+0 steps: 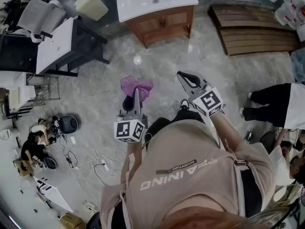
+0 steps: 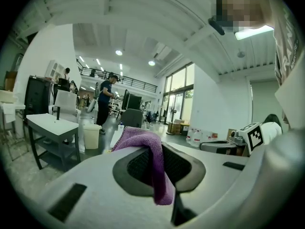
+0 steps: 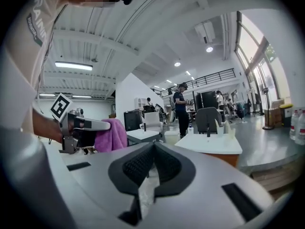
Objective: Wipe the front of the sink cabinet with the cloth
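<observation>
Purple cloth (image 2: pixel 139 138) is clamped between your left gripper's (image 2: pixel 155 150) pads, bunched over the tips with a tail hanging down the seam, and only the left gripper view shows that grip up close. Your right gripper (image 3: pixel 153 146) has its jaws pressed together on nothing, and its view catches the cloth from the side. The head view adds the layout: the sink cabinet (image 1: pixel 162 25) stands well ahead across the grey floor (image 1: pixel 95 94), apart from both grippers.
</observation>
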A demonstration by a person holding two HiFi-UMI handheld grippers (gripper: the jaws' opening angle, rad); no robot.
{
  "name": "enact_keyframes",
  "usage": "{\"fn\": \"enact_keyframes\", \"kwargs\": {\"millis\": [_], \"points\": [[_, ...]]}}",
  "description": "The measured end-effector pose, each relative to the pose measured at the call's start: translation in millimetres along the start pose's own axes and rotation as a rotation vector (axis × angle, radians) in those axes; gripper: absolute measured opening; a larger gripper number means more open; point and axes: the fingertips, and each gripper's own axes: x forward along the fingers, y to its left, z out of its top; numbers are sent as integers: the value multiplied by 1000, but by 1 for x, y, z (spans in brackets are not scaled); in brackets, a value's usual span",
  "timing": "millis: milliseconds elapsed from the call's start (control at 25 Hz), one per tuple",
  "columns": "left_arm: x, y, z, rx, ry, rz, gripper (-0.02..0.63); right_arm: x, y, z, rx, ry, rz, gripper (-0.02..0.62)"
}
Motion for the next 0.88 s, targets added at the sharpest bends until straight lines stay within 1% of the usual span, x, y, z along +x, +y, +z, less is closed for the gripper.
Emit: {"fn": "enact_keyframes", "kwargs": {"millis": [80,240,320,400,480,640,680,760,880], "points": [[7,2,-8,-17,13,4,37,10,-5,-4,25,-1,6,11],[19,8,-29,-41,76,-7,37,20,-4,-20,83,27,10,12],[30,17,-27,-44,73,-15,37,29,-10,-26,90,43,-3,11],[42,28,-20,-41,49,-37,37,38,-14,-27,78,50,-18,11],[53,39,-12,-23,19,-69,37,47,-17,-20,57,39,-46,12],[61,62,6,61,-15,-103,37,59,-15,-3,56,18,-109,11],[65,69,8,66,-15,-107,37,65,-16,2,48,20,-114,12],[78,80,11,52,-10,-125,37,79,-21,18,4,20,-122,12],[92,88,11,40,-6,-173,37,94,-30,33,-30,13,-157,12]]}}
